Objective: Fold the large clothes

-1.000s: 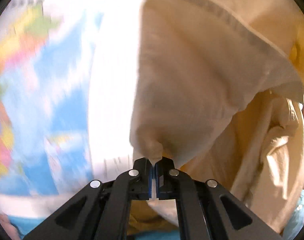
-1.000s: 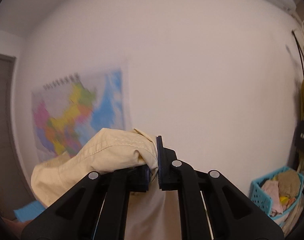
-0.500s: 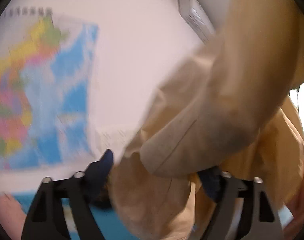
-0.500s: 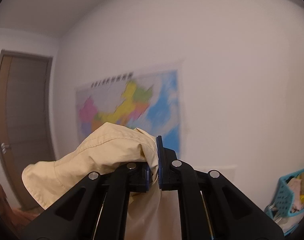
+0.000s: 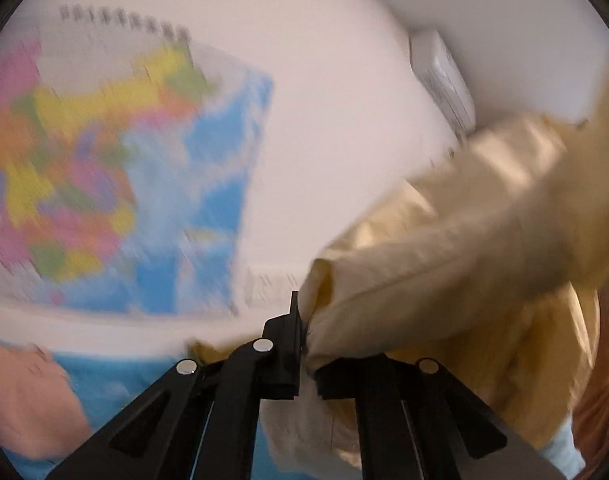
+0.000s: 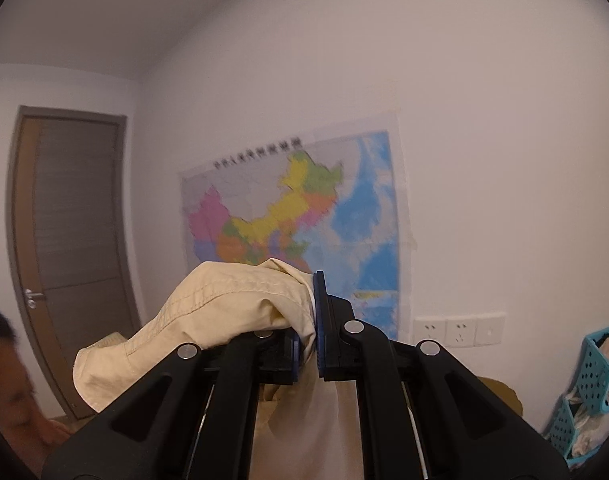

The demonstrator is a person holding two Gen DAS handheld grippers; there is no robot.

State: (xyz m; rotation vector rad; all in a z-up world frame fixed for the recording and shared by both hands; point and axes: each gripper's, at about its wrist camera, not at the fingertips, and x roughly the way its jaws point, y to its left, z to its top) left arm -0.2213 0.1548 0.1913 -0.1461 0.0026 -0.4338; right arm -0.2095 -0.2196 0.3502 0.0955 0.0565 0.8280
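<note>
In front of the wall map [image 6: 292,216], both grippers hold the same cream garment [image 6: 208,320] up in the air. In the right wrist view the right gripper [image 6: 308,348] has its jaws clamped on a bunched, stitched edge of the cloth, which humps up over the left finger and hangs down below between the black arms. The map sits just above and behind that hump. Only this view shows the brown door [image 6: 72,248] well to the left of the map, the white wall sockets [image 6: 460,330] just below and right of it, and a blue basket [image 6: 592,384] of clothes farther right, at the edge. A person's head shows at the lower left edge.

The left wrist view is heavily blurred. There the left gripper [image 5: 304,356] has its jaws closed on a fold of the garment [image 5: 444,264]; the cloth covers the right finger, so only the left one is plain. The garment trails up and away to the right of the map [image 5: 116,184], filling that side. Only this view shows a white air conditioner [image 5: 444,80] high on the wall, up and right of the map, and blue fabric [image 5: 116,380] below the map.
</note>
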